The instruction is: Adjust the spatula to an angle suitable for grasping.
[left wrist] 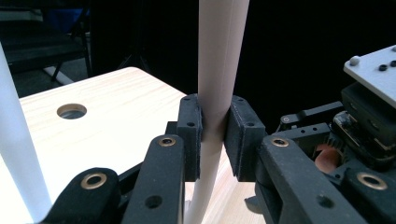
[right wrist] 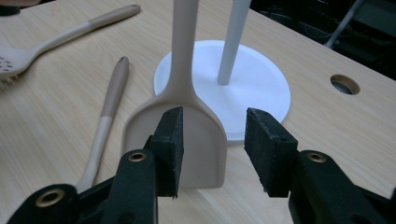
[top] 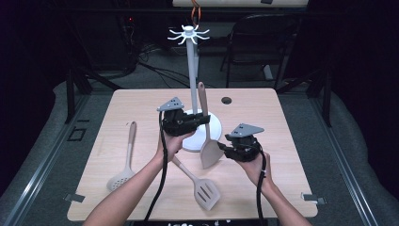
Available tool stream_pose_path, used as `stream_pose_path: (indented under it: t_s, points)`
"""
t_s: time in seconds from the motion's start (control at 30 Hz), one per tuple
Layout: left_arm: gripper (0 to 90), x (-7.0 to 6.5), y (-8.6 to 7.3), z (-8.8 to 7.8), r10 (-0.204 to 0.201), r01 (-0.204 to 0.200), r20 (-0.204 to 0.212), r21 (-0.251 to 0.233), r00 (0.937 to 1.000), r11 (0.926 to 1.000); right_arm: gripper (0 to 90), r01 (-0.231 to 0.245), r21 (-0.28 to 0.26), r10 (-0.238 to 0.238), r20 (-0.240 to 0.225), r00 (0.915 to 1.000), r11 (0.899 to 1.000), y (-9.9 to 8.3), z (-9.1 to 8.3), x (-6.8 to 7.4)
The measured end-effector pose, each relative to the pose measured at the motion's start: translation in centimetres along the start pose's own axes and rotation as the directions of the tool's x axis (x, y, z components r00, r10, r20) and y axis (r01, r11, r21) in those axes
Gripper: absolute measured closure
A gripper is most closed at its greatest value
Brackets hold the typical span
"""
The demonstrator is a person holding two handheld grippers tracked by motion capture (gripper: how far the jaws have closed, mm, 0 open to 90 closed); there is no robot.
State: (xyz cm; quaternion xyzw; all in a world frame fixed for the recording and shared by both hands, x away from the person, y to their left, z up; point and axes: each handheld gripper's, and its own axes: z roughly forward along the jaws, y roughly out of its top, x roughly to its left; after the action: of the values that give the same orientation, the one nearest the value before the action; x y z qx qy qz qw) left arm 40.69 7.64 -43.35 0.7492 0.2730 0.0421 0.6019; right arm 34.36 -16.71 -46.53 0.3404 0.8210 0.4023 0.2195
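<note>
The solid spatula [top: 205, 136] stands nearly upright just in front of the white stand's base [top: 215, 126], its handle rising beside the stand's pole [top: 193, 80] and its broad blade hanging low over the tabletop [top: 263, 108]. The left gripper [top: 205, 118] is clamped on the spatula's handle; in the left gripper view both pads [left wrist: 191, 135] press against the pale shaft [left wrist: 217, 93] from either side. The left hand [top: 171, 143] holds that gripper roughly level, pointing toward the pole, with the forearm coming up from the near edge of the table.

The right gripper [top: 222, 149] sits right of the blade and nearer than the base, pointing at the blade, the right hand [top: 254, 167] under it with the wrist bent. Its jaws stand apart: in the right gripper view the blade [right wrist: 187, 140] lies behind the gap, touched by neither pad [right wrist: 266, 149].

Count: 3 utensils and 1 stand. Besides the held spatula, 1 slotted turner [top: 202, 188] lies flat well in front of the base, its handle running up toward the left hand, and 1 perforated spoon [top: 123, 165] lies flat well to the left of the base. The stand has 1 round base, 1 pole and 1 ring of hooks [top: 189, 34] at the top. 1 round hole [top: 227, 100] is set in the tabletop behind and right of the base. 2 grippers, 2 hands.
</note>
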Motion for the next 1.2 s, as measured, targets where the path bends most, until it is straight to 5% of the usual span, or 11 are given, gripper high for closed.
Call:
stream_pose_path:
  t_s: [0.23,0.57,1.2]
  points:
    - [76.9,0.3,0.6,-0.1,0.019,-0.019,0.001,0.004,0.9998,0.9998,49.9,-0.038,0.024,0.037,0.019,0.9991,0.999,-0.9,-0.3,-1.4]
    - [76.8,1.0,1.5,-0.4,0.036,-0.036,-0.003,0.014,0.9993,0.9992,15.9,-0.082,0.121,0.078,0.037,0.9963,0.989,-1.6,0.5,-2.4]
    - [76.7,1.7,3.3,-1.1,0.078,-0.078,-0.019,0.004,0.9968,0.9970,11.9,-0.101,0.204,0.103,0.001,0.9947,0.974,-2.1,1.5,-2.9]
